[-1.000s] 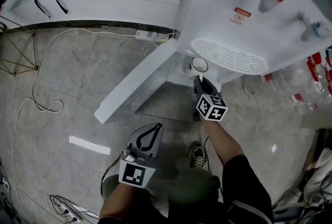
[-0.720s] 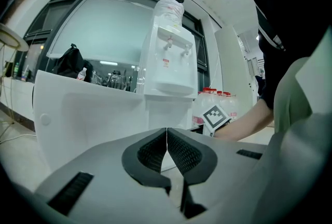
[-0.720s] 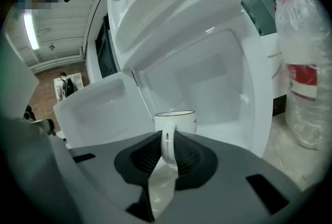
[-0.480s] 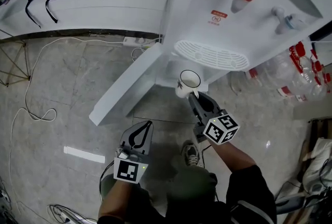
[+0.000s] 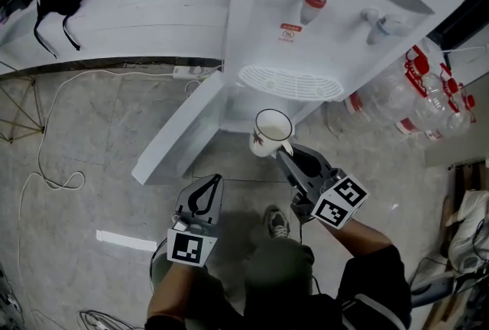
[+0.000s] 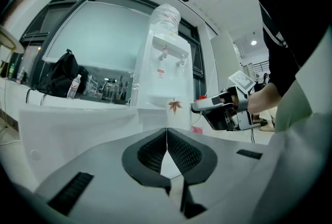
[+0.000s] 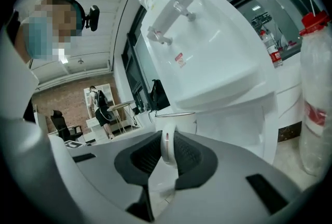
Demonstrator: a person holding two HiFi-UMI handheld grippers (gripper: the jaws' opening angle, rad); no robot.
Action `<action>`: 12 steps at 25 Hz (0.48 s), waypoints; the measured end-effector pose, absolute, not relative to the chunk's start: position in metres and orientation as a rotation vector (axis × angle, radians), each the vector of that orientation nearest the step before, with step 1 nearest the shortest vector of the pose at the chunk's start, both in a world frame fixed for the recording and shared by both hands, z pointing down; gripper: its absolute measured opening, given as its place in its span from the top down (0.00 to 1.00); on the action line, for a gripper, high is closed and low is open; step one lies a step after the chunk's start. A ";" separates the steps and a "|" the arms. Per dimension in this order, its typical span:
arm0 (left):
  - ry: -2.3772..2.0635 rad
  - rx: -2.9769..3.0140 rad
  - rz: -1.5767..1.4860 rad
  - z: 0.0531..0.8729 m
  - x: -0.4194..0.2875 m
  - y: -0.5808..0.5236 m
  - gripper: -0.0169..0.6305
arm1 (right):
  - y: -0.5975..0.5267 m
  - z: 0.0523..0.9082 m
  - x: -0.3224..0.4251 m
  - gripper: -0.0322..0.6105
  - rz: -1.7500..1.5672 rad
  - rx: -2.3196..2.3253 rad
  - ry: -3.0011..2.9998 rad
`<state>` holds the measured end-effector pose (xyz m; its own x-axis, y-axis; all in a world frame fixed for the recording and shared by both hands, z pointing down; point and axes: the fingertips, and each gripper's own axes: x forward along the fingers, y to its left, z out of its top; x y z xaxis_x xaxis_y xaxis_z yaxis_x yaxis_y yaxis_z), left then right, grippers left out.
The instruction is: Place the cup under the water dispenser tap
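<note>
White cup [image 5: 271, 132] with a red leaf print: upright, mouth open to the head view, carried in the air. Its handle sits between the pads of the right gripper [image 5: 284, 156], and the cup body projects just beyond the jaw tips. The right gripper view confirms this: the jaws stand narrow and are clamped on the handle loop, one pad on each side, with the cup wall directly ahead of the tips. Ahead of the jaws and the cup stands the water dispenser [image 5: 344, 38]. Its drip grille [image 5: 290, 82] lies just past the cup rim, the red tap [image 5: 312, 0] and the blue tap [image 5: 378, 24] further on and higher. The cup is not yet under either tap. To the left of the right jaws, the dispenser's lower cabinet door [image 5: 179, 130] hangs open. The left gripper [image 5: 215, 182] is apart from the cup, low and well to the left of the right jaws, pointing toward the open door. Its pads meet at the tips with nothing between them. To the right of the dispenser, clear plastic bottles [image 5: 428, 99] with red labels lie on the floor.
</note>
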<state>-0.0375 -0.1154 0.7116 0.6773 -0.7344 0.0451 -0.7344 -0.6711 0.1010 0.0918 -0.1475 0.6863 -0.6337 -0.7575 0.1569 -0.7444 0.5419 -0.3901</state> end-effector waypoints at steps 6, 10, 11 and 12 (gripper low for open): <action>-1.196 2.819 -0.019 0.685 -0.029 -0.115 0.94 | -0.142 0.633 0.099 0.83 -0.600 -1.292 2.700; -1.179 2.856 -0.023 0.670 -0.023 -0.113 0.95 | -0.142 0.597 0.104 0.83 -0.501 -1.277 2.701; -1.178 2.863 -0.026 0.666 -0.022 -0.113 0.95 | -0.144 0.589 0.105 0.83 -0.473 -1.277 2.699; -1.178 2.869 -0.030 0.663 -0.021 -0.113 0.94 | -0.147 0.581 0.107 0.83 -0.445 -1.279 2.697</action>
